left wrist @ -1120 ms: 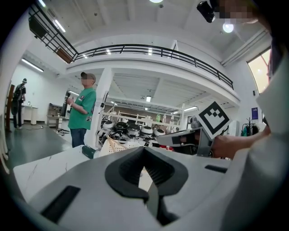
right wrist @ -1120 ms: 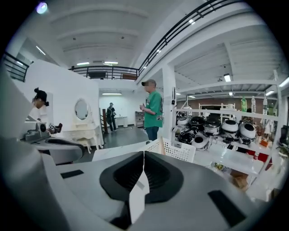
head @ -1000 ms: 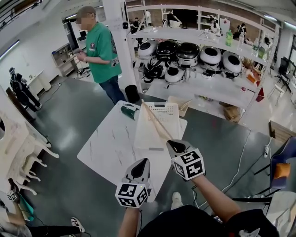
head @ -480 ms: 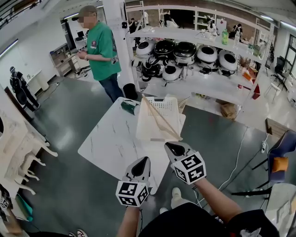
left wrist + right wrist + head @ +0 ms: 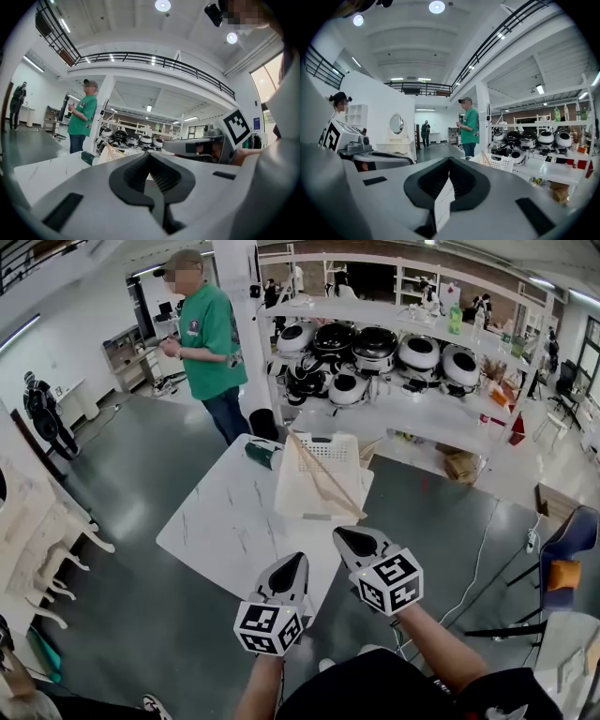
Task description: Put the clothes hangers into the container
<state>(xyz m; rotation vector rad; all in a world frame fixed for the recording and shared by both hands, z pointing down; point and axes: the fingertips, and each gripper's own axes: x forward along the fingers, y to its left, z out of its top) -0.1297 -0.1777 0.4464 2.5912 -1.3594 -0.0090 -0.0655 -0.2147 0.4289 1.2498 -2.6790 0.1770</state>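
Observation:
A white perforated container (image 5: 339,454) stands on the white table (image 5: 225,521), far side. Wooden clothes hangers (image 5: 323,481) lie slanted across it, their near end sticking out over its front rim. Both grippers hover near my body, past the table's near edge. My left gripper (image 5: 288,567) is shut and holds nothing. My right gripper (image 5: 353,542) is also shut and empty, a short way below the hangers' near end. The left gripper view shows the container (image 5: 110,152) far ahead beyond the shut jaws. In the right gripper view, the container (image 5: 500,162) and a hanger (image 5: 484,158) show ahead.
A dark green object (image 5: 262,455) lies on the table left of the container. A person in a green shirt (image 5: 208,334) stands beyond the table. White shelves with rice cookers (image 5: 375,352) fill the back. A chair (image 5: 562,559) stands to the right.
Both grippers and the view have drawn back from the table. The right gripper, close to the hangers' near end a second ago, is now apart from it.

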